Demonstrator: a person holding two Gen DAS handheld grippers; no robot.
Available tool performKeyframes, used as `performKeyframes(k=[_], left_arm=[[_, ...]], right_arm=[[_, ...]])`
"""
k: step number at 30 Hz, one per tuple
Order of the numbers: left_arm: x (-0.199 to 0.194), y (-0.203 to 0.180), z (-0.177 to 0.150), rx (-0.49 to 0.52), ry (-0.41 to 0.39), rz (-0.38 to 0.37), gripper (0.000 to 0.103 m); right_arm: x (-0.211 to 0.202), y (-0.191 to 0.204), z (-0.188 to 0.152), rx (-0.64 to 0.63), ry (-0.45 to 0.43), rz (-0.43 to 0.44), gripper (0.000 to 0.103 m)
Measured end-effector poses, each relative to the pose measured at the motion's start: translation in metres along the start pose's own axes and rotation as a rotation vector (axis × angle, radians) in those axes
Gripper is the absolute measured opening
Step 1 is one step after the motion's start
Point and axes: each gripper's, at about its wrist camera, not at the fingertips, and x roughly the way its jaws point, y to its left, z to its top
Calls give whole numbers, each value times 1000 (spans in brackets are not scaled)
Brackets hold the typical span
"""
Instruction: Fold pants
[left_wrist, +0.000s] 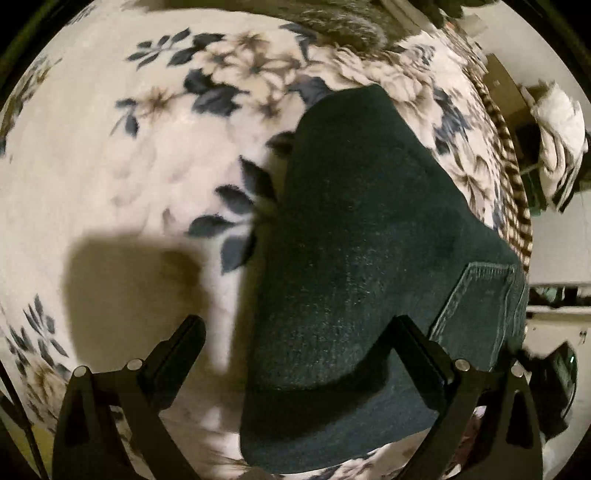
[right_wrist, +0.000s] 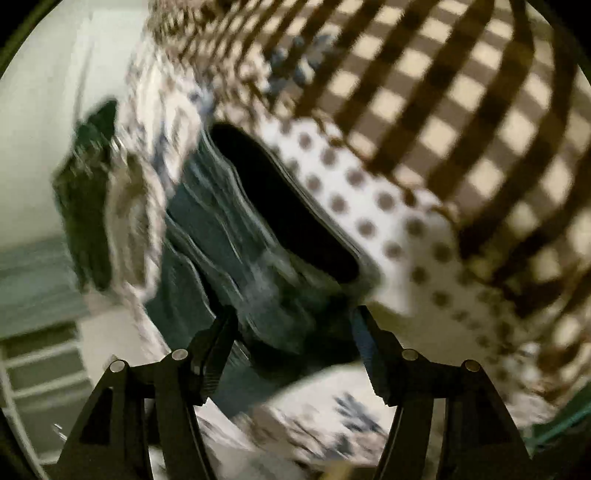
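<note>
A cream floral blanket (left_wrist: 110, 166) covers the surface. The left gripper (left_wrist: 299, 332) hangs over it, fingers spread wide and grasping nothing. Dark denim pants (left_wrist: 351, 240) lie folded near the blanket's right edge, a back pocket (left_wrist: 480, 310) showing. The right gripper (right_wrist: 291, 325), blurred, has fingers released at the pants' waist opening (right_wrist: 280, 206), beside dotted fabric (right_wrist: 369, 206) and checked cloth (right_wrist: 461, 110)

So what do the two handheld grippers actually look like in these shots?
Both look alike. The left gripper and the right gripper are matte black, each with two flat, angular fingers on triangular linkage arms with cut-outs, joined by round silver pins. No cables, markings, hands or sleeves are visible.
</note>
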Motion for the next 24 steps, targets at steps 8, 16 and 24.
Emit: performKeyframes(k=[8,16,24], left_arm=[[-3,-2,0,52,-9,22,103],[-25,-11,32,30,-79,-16,103],[16,-12,101,-53,-9,-102,45]], right_arm=[[-33,16,-25,-95,-49,-143,28],[-35,3,-13,-73,21,-179,58],[-15,57,8,-244,42,-397,67]])
